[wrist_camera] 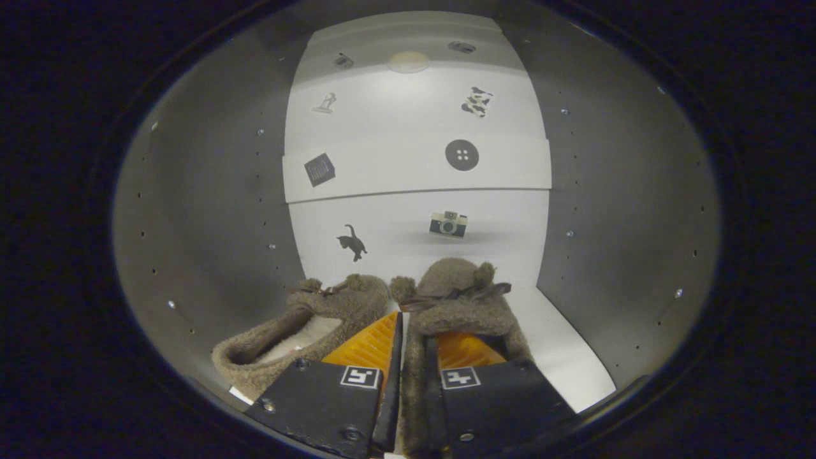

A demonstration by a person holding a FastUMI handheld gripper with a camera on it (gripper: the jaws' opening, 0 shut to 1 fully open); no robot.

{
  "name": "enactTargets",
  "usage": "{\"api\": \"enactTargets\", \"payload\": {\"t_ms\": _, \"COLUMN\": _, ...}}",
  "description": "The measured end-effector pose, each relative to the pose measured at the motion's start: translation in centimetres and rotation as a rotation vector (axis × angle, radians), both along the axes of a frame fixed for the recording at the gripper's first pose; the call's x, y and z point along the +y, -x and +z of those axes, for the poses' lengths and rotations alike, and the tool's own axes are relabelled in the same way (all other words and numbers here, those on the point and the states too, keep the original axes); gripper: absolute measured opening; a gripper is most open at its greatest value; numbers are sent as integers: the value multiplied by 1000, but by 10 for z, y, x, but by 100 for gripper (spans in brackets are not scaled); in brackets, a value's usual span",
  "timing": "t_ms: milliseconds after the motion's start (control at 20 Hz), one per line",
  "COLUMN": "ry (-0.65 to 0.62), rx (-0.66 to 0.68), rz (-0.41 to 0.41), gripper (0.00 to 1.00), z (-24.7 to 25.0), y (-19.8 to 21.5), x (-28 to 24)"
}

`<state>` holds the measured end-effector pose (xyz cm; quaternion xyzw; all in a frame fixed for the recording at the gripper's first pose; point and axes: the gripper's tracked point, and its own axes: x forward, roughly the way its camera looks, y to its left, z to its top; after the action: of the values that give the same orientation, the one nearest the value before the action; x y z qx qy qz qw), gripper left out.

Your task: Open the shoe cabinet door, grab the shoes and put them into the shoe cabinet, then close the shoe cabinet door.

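Tongs (413, 357) pinching the near side wall of the right slipper (456, 299) inside the shoe cabinet (210, 191); light, soft, fuzzy, it likely deforms; left slipper (306, 325) alongside.

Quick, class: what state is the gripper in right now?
Gripper: jaws closed on the side wall of the right fuzzy slipper, inside the shoe cabinet.

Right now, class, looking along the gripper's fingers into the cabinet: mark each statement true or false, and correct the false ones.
1. Two fuzzy brown slippers lie inside the cabinet. True.
2. The gripper is shut on the right slipper's side wall. True.
3. The white back panel carries a camera sticker. True.
4. The slippers are stacked. False: side by side.
5. The shelf holds boots. False: it is bare.
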<state>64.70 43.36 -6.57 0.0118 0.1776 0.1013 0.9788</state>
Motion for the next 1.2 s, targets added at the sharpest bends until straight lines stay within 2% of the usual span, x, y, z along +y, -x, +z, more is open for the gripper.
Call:
{"api": "enactTargets", "payload": {"t_ms": 150, "ry": 5, "rx": 17, "rz": 22, "gripper": 39, "z": 6, "y": 11, "x": 4}}
{"api": "enactTargets", "payload": {"t_ms": 400, "ry": 14, "rx": 22, "rz": -17, "gripper": 73, "z": 18, "y": 46, "x": -5}}
{"api": "enactTargets", "payload": {"t_ms": 550, "ry": 83, "rx": -95, "rz": -31, "gripper": 75, "z": 44, "y": 77, "x": -13}}
{"api": "enactTargets", "payload": {"t_ms": 750, "ry": 50, "rx": -151, "rz": 14, "gripper": 100, "z": 68, "y": 138, "x": -9}}
{"api": "enactTargets", "payload": {"t_ms": 1000, "ry": 34, "rx": -204, "rz": 26, "gripper": 100, "z": 88, "y": 222, "x": -23}}
{"api": "enactTargets", "payload": {"t_ms": 1200, "ry": 19, "rx": -218, "rz": 0, "gripper": 100, "z": 88, "y": 285, "x": -44}}
